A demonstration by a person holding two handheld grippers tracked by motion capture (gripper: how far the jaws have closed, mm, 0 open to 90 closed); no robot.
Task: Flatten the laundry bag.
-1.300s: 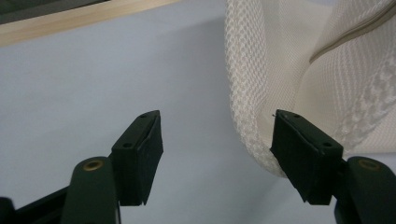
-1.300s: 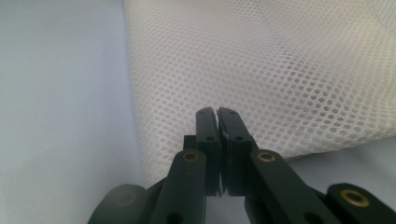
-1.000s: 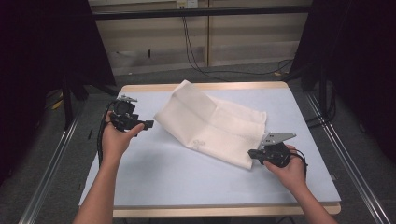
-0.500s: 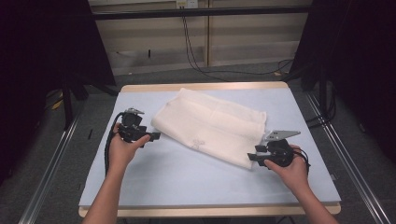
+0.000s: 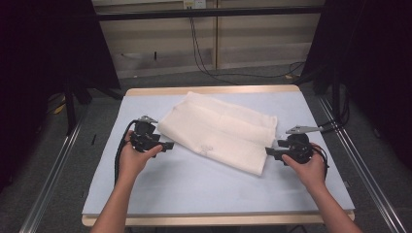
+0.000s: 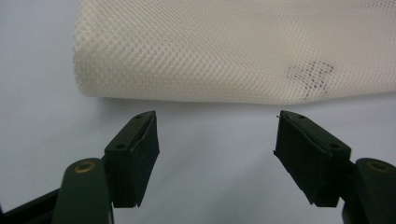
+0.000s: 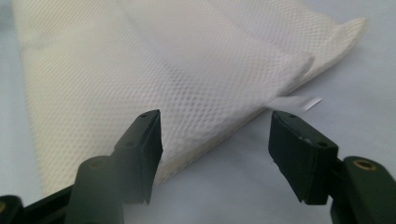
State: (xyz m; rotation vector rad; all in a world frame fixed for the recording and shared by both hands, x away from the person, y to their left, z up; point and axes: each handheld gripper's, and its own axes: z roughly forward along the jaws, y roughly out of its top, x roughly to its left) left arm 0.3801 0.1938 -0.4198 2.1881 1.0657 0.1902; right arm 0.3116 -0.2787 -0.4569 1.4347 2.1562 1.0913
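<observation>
A folded white mesh cloth (image 5: 218, 130) lies slantwise on the pale blue table (image 5: 194, 184). My left gripper (image 5: 167, 144) is low at the cloth's left edge, open. In the left gripper view the jaws (image 6: 215, 126) stand wide with bare table between them, and the cloth's fold (image 6: 224, 46) lies just past the tips. My right gripper (image 5: 268, 151) is at the cloth's near right corner. Its jaws have just been opening. In the right gripper view they (image 7: 215, 123) stand apart over the cloth's edge (image 7: 163, 60), and the pads do not press on it.
A faint dark mark (image 6: 310, 77) shows through the mesh. A small white tag (image 7: 303, 101) sticks out at the cloth's corner. The table's wooden rim (image 5: 214, 219) runs along the front. Metal rails (image 5: 48, 179) flank the table, and cables (image 5: 204, 53) lie on the floor behind.
The right gripper opened and let go of the cloth's corner. The left hand came down and rightward to the cloth's left edge. The cloth settled flatter.
</observation>
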